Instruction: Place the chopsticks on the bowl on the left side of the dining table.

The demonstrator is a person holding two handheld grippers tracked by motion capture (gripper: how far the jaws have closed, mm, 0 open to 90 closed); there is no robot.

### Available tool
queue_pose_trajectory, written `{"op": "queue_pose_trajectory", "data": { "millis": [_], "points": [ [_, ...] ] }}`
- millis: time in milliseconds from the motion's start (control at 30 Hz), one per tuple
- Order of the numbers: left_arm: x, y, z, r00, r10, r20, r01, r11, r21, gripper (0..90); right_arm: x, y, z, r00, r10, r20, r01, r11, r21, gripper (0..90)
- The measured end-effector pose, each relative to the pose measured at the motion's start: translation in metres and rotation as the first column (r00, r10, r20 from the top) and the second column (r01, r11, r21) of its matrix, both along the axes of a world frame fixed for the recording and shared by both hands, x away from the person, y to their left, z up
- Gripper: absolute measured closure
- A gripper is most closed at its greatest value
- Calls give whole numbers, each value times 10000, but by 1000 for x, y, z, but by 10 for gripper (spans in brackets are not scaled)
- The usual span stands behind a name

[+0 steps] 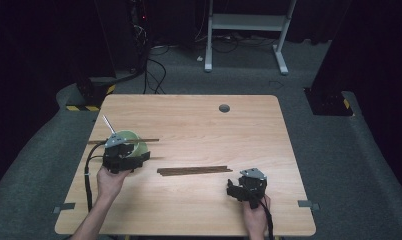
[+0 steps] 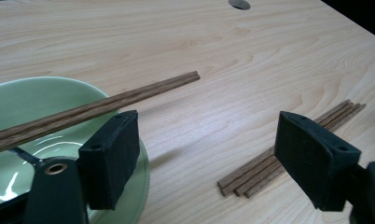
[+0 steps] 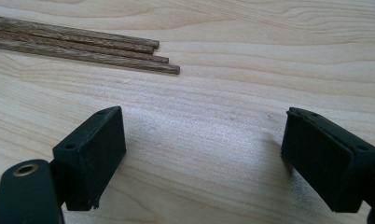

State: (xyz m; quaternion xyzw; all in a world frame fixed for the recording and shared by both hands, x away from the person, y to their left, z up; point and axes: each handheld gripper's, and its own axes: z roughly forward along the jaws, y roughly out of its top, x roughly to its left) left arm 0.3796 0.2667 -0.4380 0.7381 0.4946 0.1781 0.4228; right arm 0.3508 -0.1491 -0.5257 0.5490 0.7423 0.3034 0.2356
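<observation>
Judging by the layout, one pair of chopsticks (image 2: 129, 95) is already being carried across the green bowl (image 1: 130, 138) at far left; a bundle (image 1: 194, 170) is lying mid-desk, unmoved. Both tools, left (image 2: 209, 154) and right (image 3: 213, 154), are being held with jaws apart, gripping nothing.

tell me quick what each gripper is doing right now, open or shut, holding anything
left gripper: open, holding nothing, beside the green bowl.
right gripper: open, holding nothing, over bare table near the loose chopsticks.
</observation>
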Motion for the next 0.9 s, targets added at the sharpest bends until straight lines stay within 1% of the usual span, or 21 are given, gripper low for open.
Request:
{"op": "queue_pose_trajectory", "data": {
  "millis": [100,333,467,600,700,867,900],
  "points": [
    [-1,-4,-2,10000,-80,-36,80,10000,-44,229,0,0,0,10000,-8,-5,8,10000,0,133],
    [-4,-12,-7,9995,-279,-130,280,9996,72,228,0,0,0,10000,2,1,-2,10000,-2,133],
    [-6,-16,-10,9992,-373,-166,373,9993,-9,228,0,0,0,10000,1,0,-1,10000,-2,133],
    [-6,-21,-13,9985,-495,-238,496,9988,13,228,0,0,0,10000,1,2,-1,10000,-2,133],
    [-6,-23,-16,9983,-506,-281,509,9987,84,228,0,0,0,10000,-13,2,13,10000,5,133],
    [-9,-26,-21,9978,-560,-364,559,9984,-23,228,0,0,0,10000,6,-3,-6,10000,-3,133],
    [-10,-26,-23,9977,-567,-383,568,9984,12,228,0,0,0,10000,5,-5,-5,10000,-2,133]
  ]
}}
